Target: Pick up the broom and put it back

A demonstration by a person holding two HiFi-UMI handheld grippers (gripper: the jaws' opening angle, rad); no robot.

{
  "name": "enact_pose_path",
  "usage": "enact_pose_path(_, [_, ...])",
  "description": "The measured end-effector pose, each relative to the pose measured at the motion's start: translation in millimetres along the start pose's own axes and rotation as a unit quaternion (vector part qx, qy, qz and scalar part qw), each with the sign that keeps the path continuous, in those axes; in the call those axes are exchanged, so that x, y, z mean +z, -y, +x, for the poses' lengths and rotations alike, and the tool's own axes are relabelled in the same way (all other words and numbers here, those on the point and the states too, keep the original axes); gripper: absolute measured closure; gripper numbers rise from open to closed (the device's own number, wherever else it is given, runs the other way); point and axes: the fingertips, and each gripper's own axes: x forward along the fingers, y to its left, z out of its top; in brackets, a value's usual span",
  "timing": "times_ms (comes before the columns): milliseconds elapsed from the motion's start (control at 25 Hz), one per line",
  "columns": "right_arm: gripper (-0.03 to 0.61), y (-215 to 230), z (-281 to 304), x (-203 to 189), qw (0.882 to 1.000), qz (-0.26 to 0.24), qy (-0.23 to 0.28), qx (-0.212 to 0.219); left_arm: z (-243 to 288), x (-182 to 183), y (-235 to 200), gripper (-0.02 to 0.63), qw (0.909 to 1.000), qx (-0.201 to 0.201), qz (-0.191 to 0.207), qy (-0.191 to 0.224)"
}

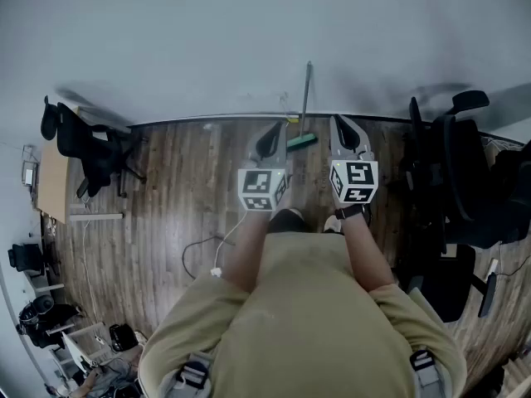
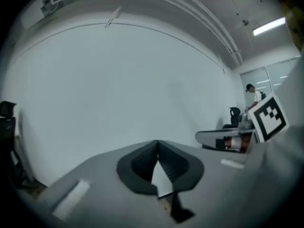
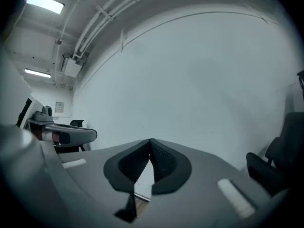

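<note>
Claws both shut tight, nothing in them: left claw [image 1: 271, 143], right claw [image 1: 344, 135]; just past them the broom [image 1: 306, 98] leans on the wall [image 1: 207, 40], green head on the floor (between both claws); probably light and stiff, so grab its thin stick near the middle.

One broom [image 1: 305, 98], one left gripper [image 1: 274, 133], one right gripper [image 1: 340, 127]. One left chair [image 1: 91, 152]. The right chairs [image 1: 452, 172] are perhaps two, overlapping darkly.

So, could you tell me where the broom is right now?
In the head view, the broom stands against the white wall straight ahead, its green head on the wooden floor, showing between the left gripper and the right gripper.
</note>
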Motion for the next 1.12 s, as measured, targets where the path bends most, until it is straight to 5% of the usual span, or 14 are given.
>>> enact_pose_path(480, [0.574, 13.2, 46.1, -12.4, 1.0, -0.005, -0.007, -0.001, 53.0, -30.9, -19.6, 0.611, 0.9987, -0.037, -0.035, -0.008])
enact_pose_path(880, [0.573, -52.7, 170.7, -45.4, 0.998, -0.022, -0.061, 0.006, 82.4, -55.8, -152.5, 0.611, 0.9965, -0.046, -0.068, -0.016])
enact_pose_path(1120, [0.572, -65.0, 205.5, -91.6, 0.993, -0.003, -0.121, -0.011, 107.0, -83.8, -192.7, 0.612, 0.9933, -0.069, -0.087, -0.033])
